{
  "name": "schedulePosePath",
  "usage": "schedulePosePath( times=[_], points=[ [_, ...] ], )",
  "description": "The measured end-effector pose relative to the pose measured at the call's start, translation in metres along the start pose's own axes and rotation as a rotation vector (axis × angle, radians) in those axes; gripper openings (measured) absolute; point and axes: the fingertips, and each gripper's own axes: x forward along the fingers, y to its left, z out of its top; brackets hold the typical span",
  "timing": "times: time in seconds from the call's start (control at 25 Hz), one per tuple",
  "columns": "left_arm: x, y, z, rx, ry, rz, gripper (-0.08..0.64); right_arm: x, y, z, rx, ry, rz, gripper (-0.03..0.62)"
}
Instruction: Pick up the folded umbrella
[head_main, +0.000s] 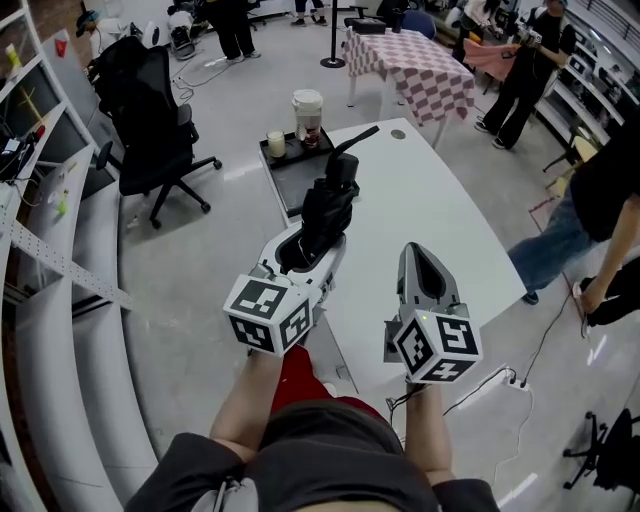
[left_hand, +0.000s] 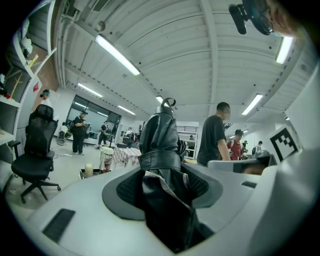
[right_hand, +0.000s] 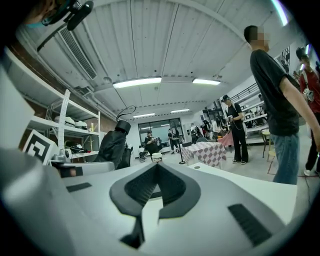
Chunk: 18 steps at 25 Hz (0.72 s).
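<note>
Folded umbrella: black, glossy fabric gathered in soft creases and cinched by a flat, smooth strap band at mid-length. It carries a hard rounded cap and a thin cord loop at the upper end. It stands upright in my left tool, above the near left edge of the tabletop.

Left tool: smooth pale grey shell with dark ribbed pads. In the left gripper view its jaws are clenched on the umbrella's lower part, below the strap. A cube with black-and-white square markers sits at the rear.

Right tool: same grey shell and ribbed pads, tapering to a point. Its jaws are closed tip to tip with nothing between them, and it is held level beside the left tool, over the tabletop.

Tabletop: white, matte, with a curved outline.

Tray: black, rectangular and shallow, on the tabletop's far left corner. It bears a lidded cup and a small pale cylindrical glass.

Office chair: black, on a star base with castors, on the grey floor well left of the tabletop.
</note>
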Motion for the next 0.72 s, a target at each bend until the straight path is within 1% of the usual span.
schedulePosePath(
  times=[0.36,0.72],
  points=[
    [-0.007,0.01,-0.002,-0.007,-0.005,0.017,0.216,0.0,0.01,0.003,-0.038,-0.015,0.024,0.017],
    [-0.008,0.027,-0.005,-0.022,0.001,0.029,0.216,0.01,0.02,-0.001,-0.029,-0.021,0.041,0.017]
  ],
)
